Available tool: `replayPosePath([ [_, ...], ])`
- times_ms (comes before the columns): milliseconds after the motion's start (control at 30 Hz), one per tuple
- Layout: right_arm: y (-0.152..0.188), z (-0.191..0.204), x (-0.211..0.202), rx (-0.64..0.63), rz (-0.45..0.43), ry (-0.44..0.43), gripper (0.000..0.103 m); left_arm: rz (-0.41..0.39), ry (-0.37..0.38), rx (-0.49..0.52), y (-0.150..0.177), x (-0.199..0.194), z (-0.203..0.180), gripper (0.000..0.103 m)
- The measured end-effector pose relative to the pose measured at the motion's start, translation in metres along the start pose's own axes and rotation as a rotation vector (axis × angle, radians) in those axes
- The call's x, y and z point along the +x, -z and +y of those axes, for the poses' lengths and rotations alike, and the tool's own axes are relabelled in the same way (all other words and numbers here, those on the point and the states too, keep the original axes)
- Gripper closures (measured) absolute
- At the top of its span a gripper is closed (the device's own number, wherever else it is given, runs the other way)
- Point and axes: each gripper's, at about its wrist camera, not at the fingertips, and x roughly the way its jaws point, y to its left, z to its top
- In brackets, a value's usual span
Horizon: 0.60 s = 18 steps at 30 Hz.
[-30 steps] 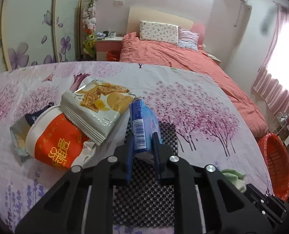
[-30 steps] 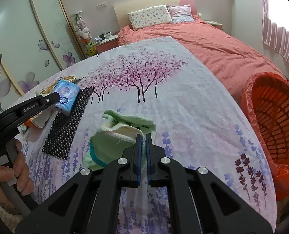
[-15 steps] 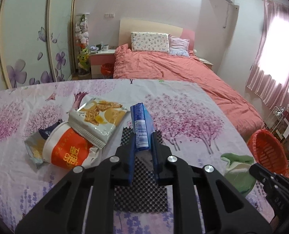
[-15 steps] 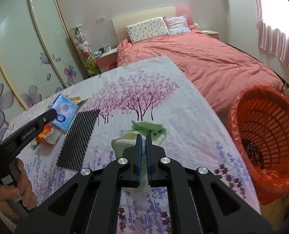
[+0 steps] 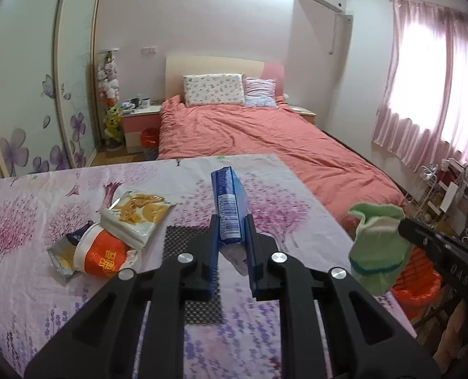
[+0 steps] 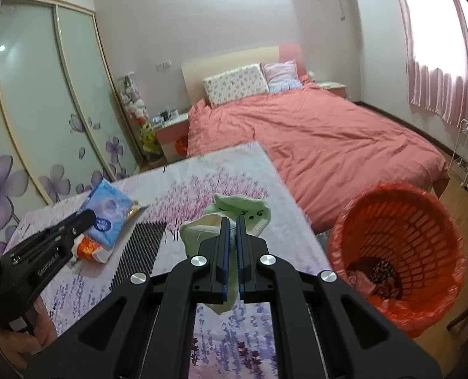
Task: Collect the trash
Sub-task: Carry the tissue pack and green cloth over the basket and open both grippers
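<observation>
Above the near half of a table (image 5: 28, 284) draped in a purple blossom-print cloth, both tongs are raised, each with something clamped.

Left gripper (image 5: 230, 237): fingers pressed against both flat sides of a blue tissue pack (image 5: 229, 205), held edge-on with the barcode side facing the camera. The pack is off the table. In the right wrist view the same pack (image 6: 109, 213) shows its light blue face at the left, gripped at its near lower edge.

Right gripper (image 6: 230, 243): fingers nearly together, pinching a pale green cloth (image 6: 227, 218), which bunches above the fingertips and hangs limp below them. The left wrist view shows the cloth (image 5: 377, 249) hanging in the air at the right, past the table's right edge.

On the table, left side: a chip bag (image 5: 137, 218), white and yellow, lying flat, its near end overlapping an orange and white cup (image 5: 102, 254) tipped on its side. A crumpled wrapper (image 5: 60, 254) lies tucked against the cup's left side. A black studded mat (image 5: 186, 246) lies flat near the table's middle, below the left gripper.

Right of the table, on the floor: an orange basket (image 6: 401, 230) lined with an orange bag, some scraps at the bottom. It is near the table's right edge, lower than the cloth.

Far side of the room: a bed (image 5: 249, 132) with a coral cover.
</observation>
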Motion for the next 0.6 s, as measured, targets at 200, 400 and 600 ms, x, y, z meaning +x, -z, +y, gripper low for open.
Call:
replayPosePath([
  [200,-0.009,-0.019,-0.021,0.012,-0.062,0.027,0.099,-0.015,0.058,0.035,-0.008,-0.013,-0.028,0.087],
  [400,-0.01,-0.05,-0.037,0.048,-0.105,0.071,0.099,-0.014,0.14,0.075,-0.008,-0.017,-0.073,0.087],
  [600,-0.01,-0.087,-0.054,0.081,-0.149,0.131,0.099,-0.004,0.247,0.137,-0.002,-0.013,-0.137,0.087],
])
